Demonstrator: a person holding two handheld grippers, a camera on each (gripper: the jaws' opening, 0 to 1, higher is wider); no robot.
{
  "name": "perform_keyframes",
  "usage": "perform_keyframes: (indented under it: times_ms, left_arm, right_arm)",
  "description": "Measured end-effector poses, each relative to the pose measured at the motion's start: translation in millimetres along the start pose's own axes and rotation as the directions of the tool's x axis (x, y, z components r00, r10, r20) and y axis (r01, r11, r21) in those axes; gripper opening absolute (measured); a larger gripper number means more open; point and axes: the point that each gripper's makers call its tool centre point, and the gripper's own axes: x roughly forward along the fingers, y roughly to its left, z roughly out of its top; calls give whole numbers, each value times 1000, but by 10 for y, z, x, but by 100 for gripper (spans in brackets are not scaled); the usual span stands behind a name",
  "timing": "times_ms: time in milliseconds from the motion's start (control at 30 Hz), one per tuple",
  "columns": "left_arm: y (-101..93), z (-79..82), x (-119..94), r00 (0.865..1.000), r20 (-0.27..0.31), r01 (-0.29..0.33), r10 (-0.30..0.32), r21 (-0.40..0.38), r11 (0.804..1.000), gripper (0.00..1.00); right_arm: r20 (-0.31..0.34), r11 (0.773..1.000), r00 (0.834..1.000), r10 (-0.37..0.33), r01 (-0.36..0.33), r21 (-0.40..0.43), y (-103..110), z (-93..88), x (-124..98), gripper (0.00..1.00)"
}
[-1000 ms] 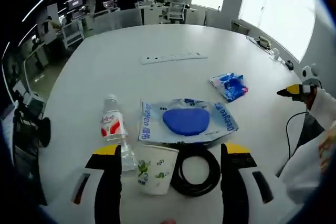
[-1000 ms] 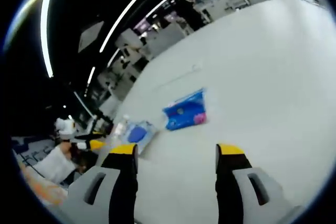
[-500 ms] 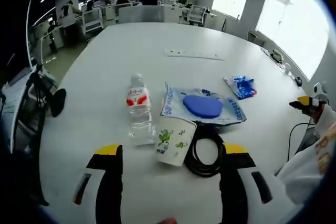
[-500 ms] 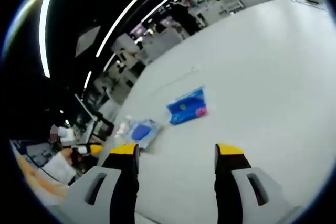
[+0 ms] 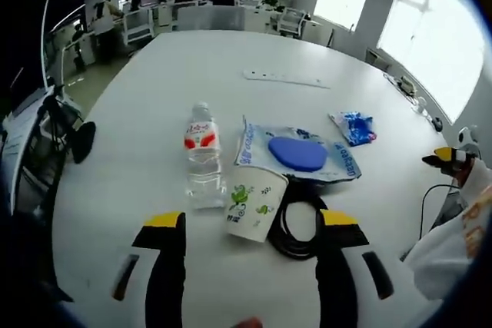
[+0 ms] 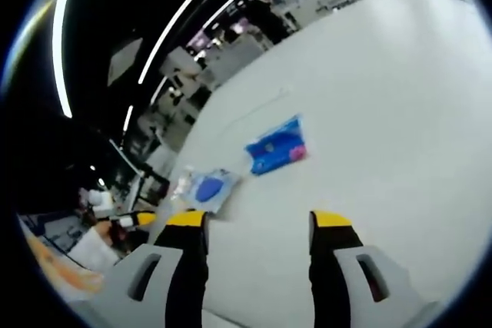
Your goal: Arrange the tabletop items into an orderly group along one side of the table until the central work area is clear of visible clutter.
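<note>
Right ahead of the left tool [image 5: 250, 224], at 12 o'clock, sits a paper cup [image 5: 254, 203], touching a water bottle [image 5: 202, 155] at 11 and a black cable coil [image 5: 299, 226] at 1. Both tools are spread wide, empty, right tool [image 6: 255, 220] too. Cup's light and crushable I'd guess, so grip mid-wall gently. Plenty of bare surface [image 5: 192, 67] beyond toward the far edge.

left gripper [image 5: 252, 224]: black jaws, yellow tips | right gripper [image 6: 256, 224]: same | white sleeve [image 5: 446, 240]
</note>
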Motion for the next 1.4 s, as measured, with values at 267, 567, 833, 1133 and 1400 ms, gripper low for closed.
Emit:
perform_keyframes:
  times_ms: [267, 567, 833, 1133, 1400]
  left_arm:
    - [35, 206, 56, 999, 33, 15, -14, -9, 1000, 61]
    - [-30, 409, 268, 997, 41, 73, -72, -10, 997, 53]
    - [-63, 519, 495, 995, 3, 103, -103, 22, 994, 46]
    - [-65, 498, 784, 990, -71, 124, -120, 47, 991, 39]
    - [-72, 474, 987, 984, -119, 141, -136, 32, 990, 37]
  right_arm:
    - [-25, 999, 999, 41, -41, -2, 168, -10, 154, 49]
    - [-152, 991, 981, 120, -129, -47, 534, -270, 424, 46]
    - [-233, 983, 962, 146, -168, -77, 742, -374, 643, 44]
    - [-280, 981, 947, 157, -183, -68, 918, -401, 955, 37]
    - [-348, 981, 927, 142, -180, -79, 956, -554, 1245, 36]
